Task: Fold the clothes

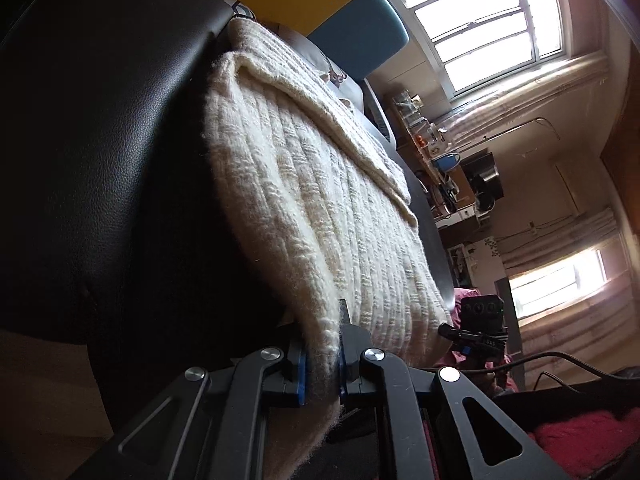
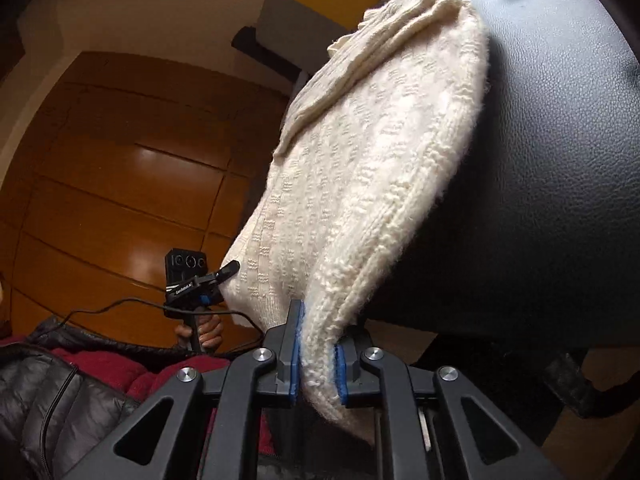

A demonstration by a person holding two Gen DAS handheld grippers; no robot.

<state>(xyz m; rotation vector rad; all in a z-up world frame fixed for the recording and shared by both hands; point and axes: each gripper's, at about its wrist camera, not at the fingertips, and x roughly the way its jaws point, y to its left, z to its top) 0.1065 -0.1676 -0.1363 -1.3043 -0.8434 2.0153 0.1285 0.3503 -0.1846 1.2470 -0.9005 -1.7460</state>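
**Cream sweater held at both near corners on a black seat**

A black leather seat filled much of both wrist views, with a glossy wooden floor below it and bright windows beyond. Across the seat lay a cream, chunky-knit sweater, spread lengthwise away from the cameras. A folded layer or sleeve rested on top along one side, so the garment appeared at least partly folded; how many folds it held could not be told.

The sweater's near edge hung off the seat's front. The left gripper had its fingers closed narrowly on one near corner, knit pressed between the blue pads. The right gripper likewise pinched the other near corner, thick fabric bunched between its fingers. In the right view, a hand could be seen gripping the left tool's handle. A dark puffer jacket over red clothing showed at the bottom.

The knit looked soft, thick and fairly heavy for cloth, likely to sag and stretch between the two holds, though its fuzzy surface should not slip. The ribbed corners seemed the firmest places to hold, keeping the edge taut and level.
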